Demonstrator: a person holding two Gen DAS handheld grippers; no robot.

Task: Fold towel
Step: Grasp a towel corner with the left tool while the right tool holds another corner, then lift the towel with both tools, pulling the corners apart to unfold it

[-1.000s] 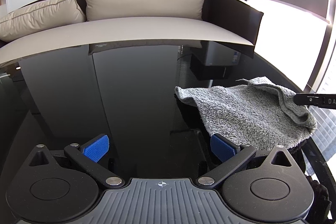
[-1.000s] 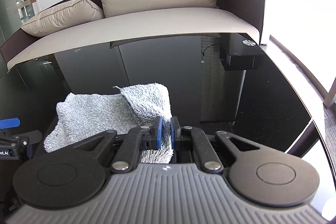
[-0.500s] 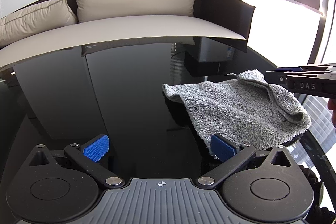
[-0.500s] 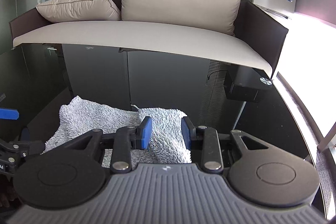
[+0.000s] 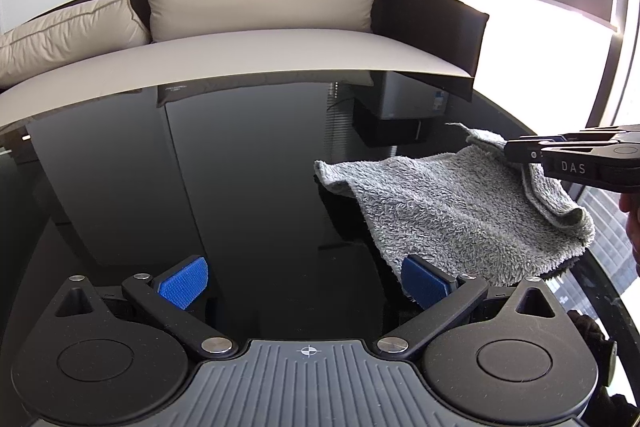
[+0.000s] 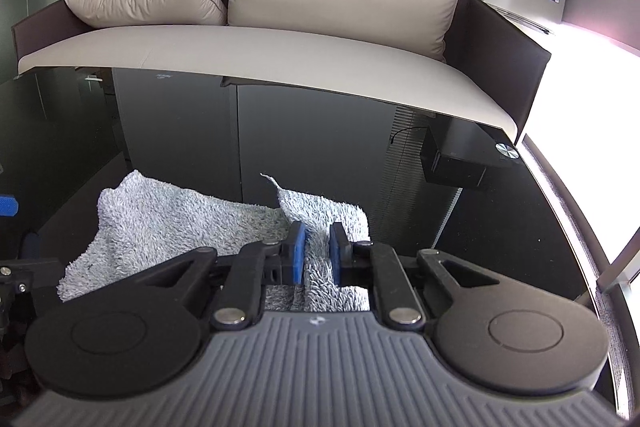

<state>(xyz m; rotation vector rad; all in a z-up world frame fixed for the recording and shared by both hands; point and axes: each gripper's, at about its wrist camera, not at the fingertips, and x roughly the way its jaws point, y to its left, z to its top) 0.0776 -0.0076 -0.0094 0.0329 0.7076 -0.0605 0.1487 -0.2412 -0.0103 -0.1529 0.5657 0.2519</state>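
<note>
The right gripper [image 6: 316, 251] has swung across the towel [image 5: 460, 211] and its jaws have just been closing around a raised fold, seemingly pinching it. The left gripper [image 5: 304, 281] waits spread wide. The towel lies rumpled near the table's [image 5: 240, 187] right edge, so the fold looks barely begun.

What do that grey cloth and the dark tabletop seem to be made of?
The towel looks like soft fleecy terry or microfibre: a fuzzy, matte pile with limp, rumpled edges. The table looks like black glass or a high-gloss lacquer, since it mirrors the sofa and the window blinds sharply; which of the two cannot be told.
</note>
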